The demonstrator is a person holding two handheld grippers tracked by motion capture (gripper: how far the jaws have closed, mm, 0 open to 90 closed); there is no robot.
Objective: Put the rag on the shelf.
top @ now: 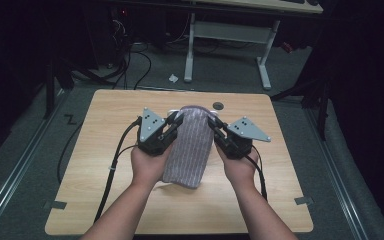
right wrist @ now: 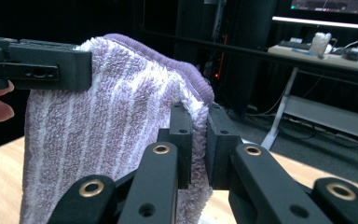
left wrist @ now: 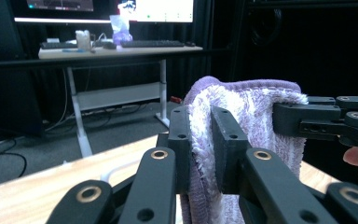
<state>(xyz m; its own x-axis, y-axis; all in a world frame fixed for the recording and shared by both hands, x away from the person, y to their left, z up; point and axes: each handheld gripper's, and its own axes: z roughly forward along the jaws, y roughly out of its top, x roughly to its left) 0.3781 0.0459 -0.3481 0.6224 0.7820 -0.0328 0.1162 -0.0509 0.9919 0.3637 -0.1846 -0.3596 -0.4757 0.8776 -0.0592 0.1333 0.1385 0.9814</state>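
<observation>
A purple striped towel hangs folded over, held up above the wooden table by its two top corners. My left gripper is shut on the towel's left top corner; in the left gripper view its jaws pinch the fluffy towel edge. My right gripper is shut on the right top corner, its jaws clamped on the towel hem in the right gripper view. The towel's lower end droops toward the table between my two hands.
A small dark round mark sits near the table's far edge. Beyond the table stands a white-legged desk with cables on the floor. Monitors and a keyboard lie on that desk.
</observation>
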